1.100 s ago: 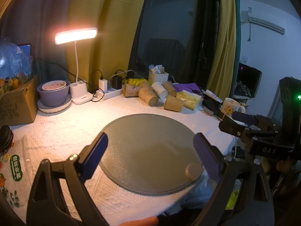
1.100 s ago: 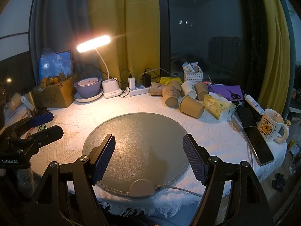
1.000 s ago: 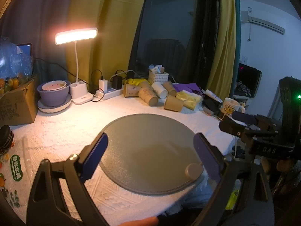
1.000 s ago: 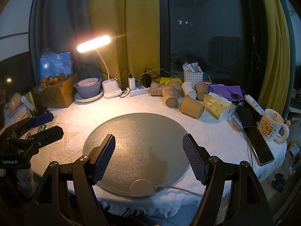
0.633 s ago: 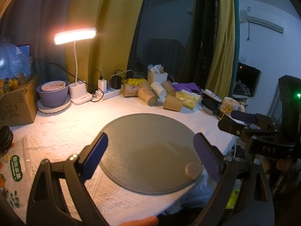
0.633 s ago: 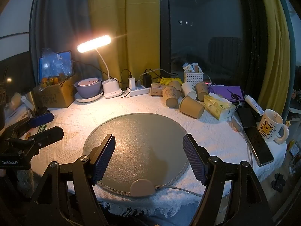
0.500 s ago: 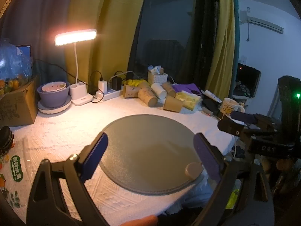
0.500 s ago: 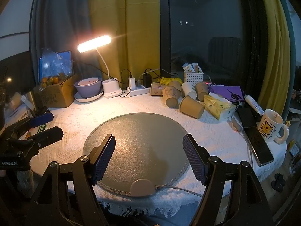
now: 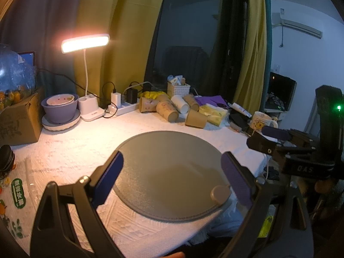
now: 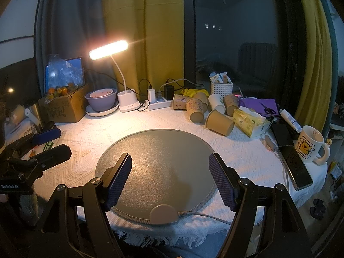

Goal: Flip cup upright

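Observation:
Several brown paper cups lie on their sides at the back of the table; the nearest cup [image 10: 219, 122] also shows in the left wrist view [image 9: 196, 119]. A patterned cup [image 10: 195, 109] lies beside it. A round grey mat [image 10: 157, 167] lies at the table's front. My right gripper [image 10: 169, 181] is open and empty above the mat's near edge. My left gripper [image 9: 172, 180] is open and empty over the mat [image 9: 167, 172]. The left gripper also shows in the right wrist view [image 10: 46, 143], and the right gripper shows in the left wrist view [image 9: 271, 137].
A lit desk lamp [image 10: 108, 49], purple bowl [image 10: 101, 101], power strip [image 10: 159, 104] and cardboard box [image 10: 64, 107] stand at the back left. A tissue pack [image 10: 249, 120], phone [image 10: 294, 161] and bear mug [image 10: 309, 148] lie right. The mat's cable [image 10: 204, 215] runs off the front edge.

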The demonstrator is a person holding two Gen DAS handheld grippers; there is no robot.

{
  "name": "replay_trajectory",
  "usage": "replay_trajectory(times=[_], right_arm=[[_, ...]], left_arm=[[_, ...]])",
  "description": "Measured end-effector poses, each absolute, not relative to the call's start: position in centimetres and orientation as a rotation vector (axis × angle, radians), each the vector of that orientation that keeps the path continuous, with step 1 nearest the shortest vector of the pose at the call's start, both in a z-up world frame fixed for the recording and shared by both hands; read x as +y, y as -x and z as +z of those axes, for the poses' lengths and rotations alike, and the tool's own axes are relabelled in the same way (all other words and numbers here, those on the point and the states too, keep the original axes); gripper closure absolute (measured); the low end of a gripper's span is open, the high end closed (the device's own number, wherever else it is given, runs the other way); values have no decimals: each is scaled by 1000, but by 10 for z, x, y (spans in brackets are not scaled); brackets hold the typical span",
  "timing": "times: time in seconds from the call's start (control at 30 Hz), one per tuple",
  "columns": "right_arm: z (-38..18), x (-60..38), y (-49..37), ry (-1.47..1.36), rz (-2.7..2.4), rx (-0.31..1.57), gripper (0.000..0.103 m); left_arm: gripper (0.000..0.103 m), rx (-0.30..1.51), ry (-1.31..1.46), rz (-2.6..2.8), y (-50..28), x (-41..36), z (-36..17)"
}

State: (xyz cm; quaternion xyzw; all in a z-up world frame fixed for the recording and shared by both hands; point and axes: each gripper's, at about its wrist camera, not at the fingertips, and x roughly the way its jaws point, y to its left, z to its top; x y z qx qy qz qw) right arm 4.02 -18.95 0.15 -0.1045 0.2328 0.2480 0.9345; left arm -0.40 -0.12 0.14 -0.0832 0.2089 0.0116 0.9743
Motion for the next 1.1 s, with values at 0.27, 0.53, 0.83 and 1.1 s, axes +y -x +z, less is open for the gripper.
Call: replay_trajectory(times=[0.27, 0.53, 0.83, 1.1], right_arm=[[2, -190, -40, 214, 506, 476, 26], [2, -191, -40, 214, 506, 476, 26], [3, -192, -40, 215, 506, 475, 26], [4, -193, -40, 213, 506, 474, 26]], left_arm=[[10, 420, 168, 24, 4, -1, 1], [10, 420, 168, 24, 4, -2, 1], [10, 425, 170, 21, 4, -3, 0], [10, 429, 171, 20, 5, -3, -1]])
